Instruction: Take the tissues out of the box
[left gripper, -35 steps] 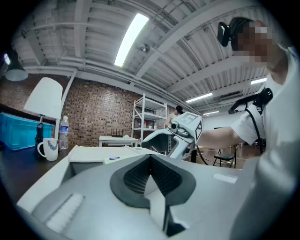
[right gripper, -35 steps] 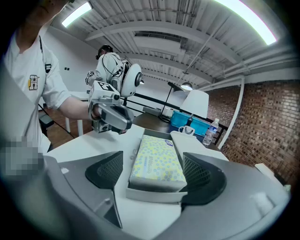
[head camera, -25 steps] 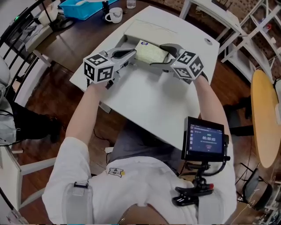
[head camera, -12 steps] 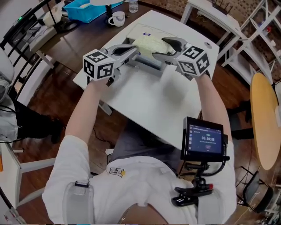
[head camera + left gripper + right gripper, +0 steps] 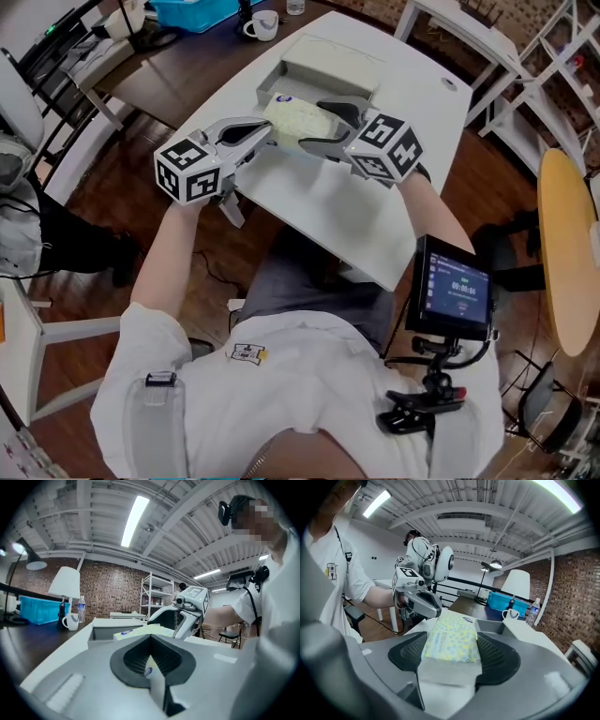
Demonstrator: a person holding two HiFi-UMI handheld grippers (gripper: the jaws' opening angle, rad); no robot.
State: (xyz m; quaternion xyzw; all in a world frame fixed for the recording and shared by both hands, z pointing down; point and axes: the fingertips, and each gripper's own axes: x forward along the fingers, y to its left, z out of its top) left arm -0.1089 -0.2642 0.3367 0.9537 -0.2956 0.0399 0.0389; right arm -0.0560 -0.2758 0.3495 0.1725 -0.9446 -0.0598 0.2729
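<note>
I judge the job to be mostly done. The tissue pack [image 5: 298,120] is out of the box [image 5: 323,67] and held up over the white table [image 5: 356,216]. The box sits on the table at 12 o'clock from the pack, and the two look apart. What I think is left is to set the pack down on the table and let go. The box looks empty from above, but I cannot be sure.

My left tongs [image 5: 267,133] are at 9 o'clock of the pack and my right tongs [image 5: 319,127] are at 3 o'clock. The right tongs are clamped on the pack, with one dark pad pressed on each long side. The left tongs are nearly together, pinching only the thin flat flap at the end of the pack.

The head view shows me the whole layout: both tongs, the pack between them, the box behind and the bare table below. It does not show how each grip sits.

The right gripper view shows the yellow and blue dots on the pack and both pads touching it, with the open box at 1 o'clock behind. The left gripper view shows the thin flap [image 5: 149,667] caught between the pads, which no other view shows. It also shows a white mug [image 5: 71,620] at 9 o'clock, far back on a dark table.
</note>
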